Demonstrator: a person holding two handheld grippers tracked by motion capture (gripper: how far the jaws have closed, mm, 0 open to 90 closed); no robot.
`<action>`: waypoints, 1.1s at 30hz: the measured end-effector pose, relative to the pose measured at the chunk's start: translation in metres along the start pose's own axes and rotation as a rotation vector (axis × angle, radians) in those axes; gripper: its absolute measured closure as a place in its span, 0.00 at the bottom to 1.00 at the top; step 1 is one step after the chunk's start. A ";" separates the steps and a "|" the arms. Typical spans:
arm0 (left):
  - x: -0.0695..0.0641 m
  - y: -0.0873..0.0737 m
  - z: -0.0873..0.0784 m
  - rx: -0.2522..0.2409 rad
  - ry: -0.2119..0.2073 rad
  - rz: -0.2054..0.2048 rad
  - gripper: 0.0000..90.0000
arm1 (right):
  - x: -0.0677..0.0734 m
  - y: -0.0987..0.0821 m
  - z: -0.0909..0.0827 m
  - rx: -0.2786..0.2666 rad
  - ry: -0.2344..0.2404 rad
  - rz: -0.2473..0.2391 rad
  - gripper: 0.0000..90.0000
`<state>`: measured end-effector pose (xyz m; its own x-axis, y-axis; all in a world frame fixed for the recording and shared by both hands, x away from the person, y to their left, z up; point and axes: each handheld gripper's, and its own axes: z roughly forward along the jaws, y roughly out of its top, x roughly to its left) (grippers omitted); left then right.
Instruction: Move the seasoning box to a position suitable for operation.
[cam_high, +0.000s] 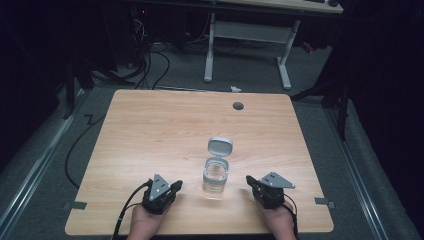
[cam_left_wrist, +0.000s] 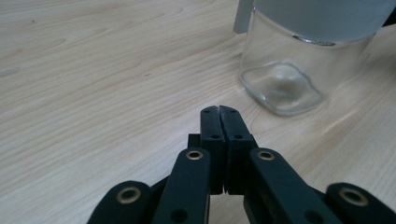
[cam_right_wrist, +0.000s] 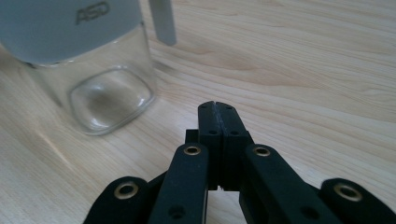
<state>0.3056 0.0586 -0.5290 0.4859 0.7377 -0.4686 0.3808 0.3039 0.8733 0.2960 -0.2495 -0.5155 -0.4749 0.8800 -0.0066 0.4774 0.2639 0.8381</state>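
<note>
At the near edge of the wooden table (cam_high: 150, 130), the left gripper (cam_high: 176, 186) and right gripper (cam_high: 249, 181) rest with jaws pressed together, empty. Between them, slightly farther, stands a clear square-based glass jar (cam_high: 216, 176) with frosted grey collar, its hinged lid (cam_high: 220, 146) flipped open

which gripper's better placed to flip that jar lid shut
Hard to say: the glass jar sits midway between both shut hand-held grippers. Its raised lid leans slightly toward the right hand-held gripper, so perhaps right.
</note>
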 end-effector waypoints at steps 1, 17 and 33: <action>-0.004 -0.001 0.007 0.007 -0.007 0.001 1.00 | 0.005 0.002 0.004 0.003 0.010 -0.022 1.00; -0.019 0.003 0.036 0.017 -0.018 0.000 1.00 | 0.020 0.022 0.013 -0.045 0.064 -0.043 1.00; -0.004 0.011 0.015 -0.008 0.006 0.007 1.00 | 0.025 0.032 0.022 -0.048 0.075 -0.066 1.00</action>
<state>0.3201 0.0501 -0.5198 0.4834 0.7437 -0.4618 0.3711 0.3037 0.8775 0.3162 -0.2105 -0.5006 -0.5589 0.8289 -0.0232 0.4081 0.2993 0.8625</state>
